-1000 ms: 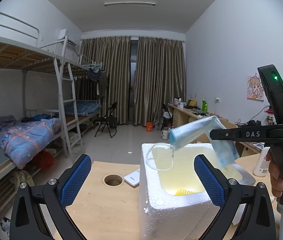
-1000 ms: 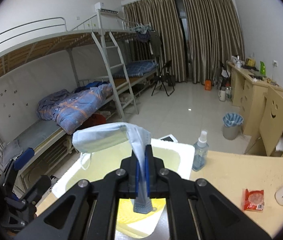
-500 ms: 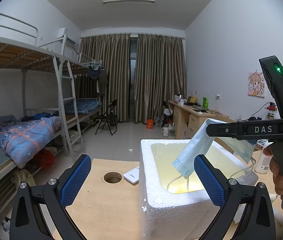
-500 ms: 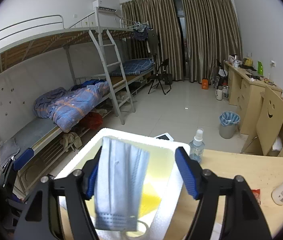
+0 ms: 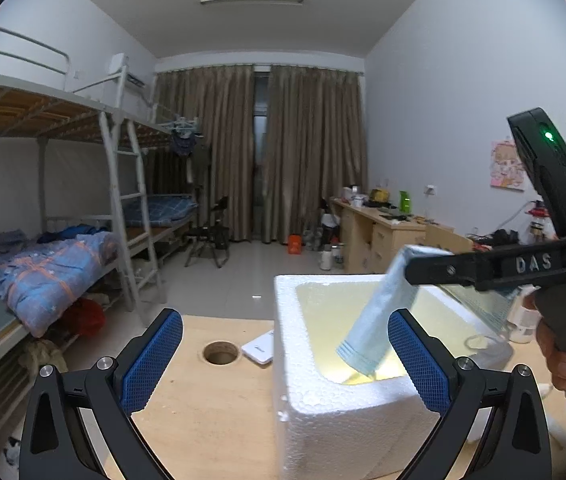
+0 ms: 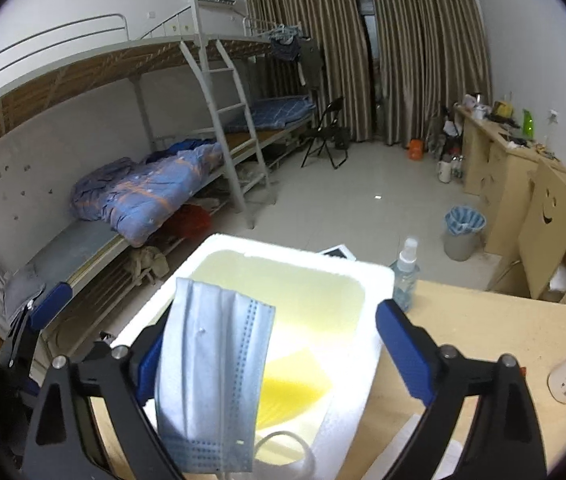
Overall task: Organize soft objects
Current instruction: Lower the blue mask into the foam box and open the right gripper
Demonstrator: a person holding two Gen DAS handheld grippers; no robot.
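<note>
Presently, in the left wrist view, the left gripper hangs idle with its blue pads spread wide, astride the near left corner of the foam box; it grips nothing. The box stands on the desk, open side up. From three o'clock the right gripper reaches in over the opening, a position that suits a drop into the box. The mask drapes from its fingers, lower end pointing to seven o'clock and dipping inside the rim. An ear loop trails at four o'clock.

Next, the right wrist view. The jaws stand well apart, yet the mask hangs on the left finger at eight o'clock, draped over it, not pinched. It seems caught on the pad, though the contact is hidden behind the fabric. It is pale blue, pleated, creased lengthwise, limp, with a stitched lower hem. Its white loop curls beneath at six o'clock. Below it lies a yellow item on the box floor. A spray bottle stands at one o'clock, just beyond the box.
</note>
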